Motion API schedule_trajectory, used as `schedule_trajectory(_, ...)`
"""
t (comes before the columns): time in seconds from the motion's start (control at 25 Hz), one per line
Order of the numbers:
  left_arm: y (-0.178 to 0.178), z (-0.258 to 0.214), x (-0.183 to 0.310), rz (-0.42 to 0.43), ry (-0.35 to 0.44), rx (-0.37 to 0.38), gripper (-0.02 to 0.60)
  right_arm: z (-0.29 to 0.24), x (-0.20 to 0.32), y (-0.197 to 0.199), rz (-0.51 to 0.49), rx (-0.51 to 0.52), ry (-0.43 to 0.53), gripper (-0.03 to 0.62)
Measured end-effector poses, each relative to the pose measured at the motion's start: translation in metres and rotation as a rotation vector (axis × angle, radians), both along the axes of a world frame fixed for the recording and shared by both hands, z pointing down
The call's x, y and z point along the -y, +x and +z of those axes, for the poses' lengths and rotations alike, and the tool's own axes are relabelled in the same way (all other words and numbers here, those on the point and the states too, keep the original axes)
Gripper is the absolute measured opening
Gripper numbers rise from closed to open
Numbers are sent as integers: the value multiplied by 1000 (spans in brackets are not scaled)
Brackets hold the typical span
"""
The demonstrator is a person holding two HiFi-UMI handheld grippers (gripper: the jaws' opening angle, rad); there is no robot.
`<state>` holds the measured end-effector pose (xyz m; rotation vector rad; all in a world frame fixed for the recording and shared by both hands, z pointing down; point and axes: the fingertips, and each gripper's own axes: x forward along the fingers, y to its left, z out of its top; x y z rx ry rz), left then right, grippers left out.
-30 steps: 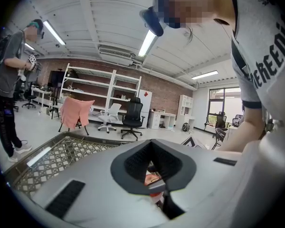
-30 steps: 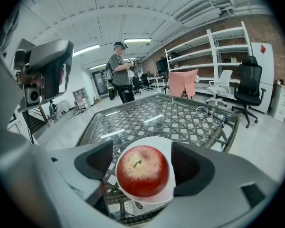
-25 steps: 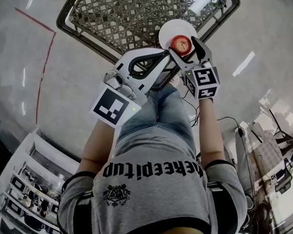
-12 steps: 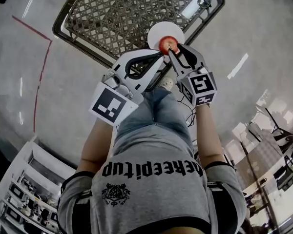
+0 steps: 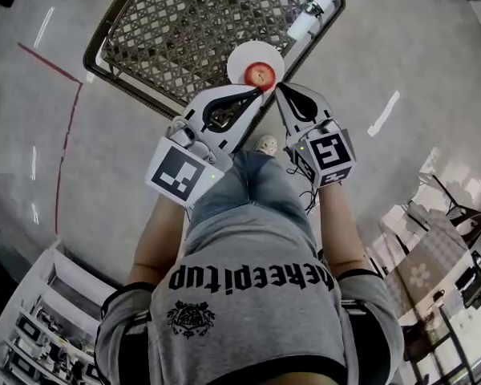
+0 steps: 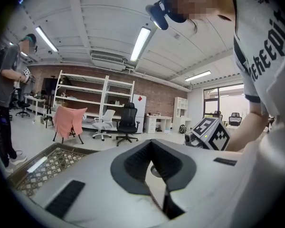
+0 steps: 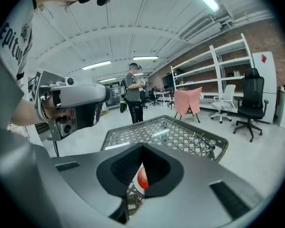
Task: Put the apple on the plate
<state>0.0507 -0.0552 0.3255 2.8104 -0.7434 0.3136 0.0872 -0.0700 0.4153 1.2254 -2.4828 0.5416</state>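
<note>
The right gripper point(image 5: 278, 89) has jaws that have just been closing and now meet pad to pad with nothing between them. Its own view shows only a sliver of red through the notch, well beyond the tips. The left gripper point(image 5: 261, 91) is likewise closed on nothing, its dark pads drawn together. Both sets of tips hang side by side, near each other and just short of the small round red apple point(image 5: 259, 74) in the head view (how high above it they stand I cannot tell). The apple lies apart from both, roughly in the middle of the round white plate point(image 5: 242, 55), so the task reads as done. The plate sits at the edge of the dark-framed, lattice-topped bench point(image 5: 176, 30) nearest the person, right by the rim rather than well in.

In my judgement that placement is where trouble could come from. The plate looks flat and shallow, and a round apple on it would roll at a slight knock. A careless swing of either closed tip, so near it, could push the apple off. It could also shove the plate past the rim toward the grey floor point(image 5: 409, 46). Drawing the jaws up and back, away from the plate, would avoid that.
</note>
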Motion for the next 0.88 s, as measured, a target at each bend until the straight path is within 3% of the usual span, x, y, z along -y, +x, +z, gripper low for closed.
schedule_trajectory(0.88, 6, -40, -49, -9, 79, -11, 20, -101, -58, -6, -55, 58, 151, -11)
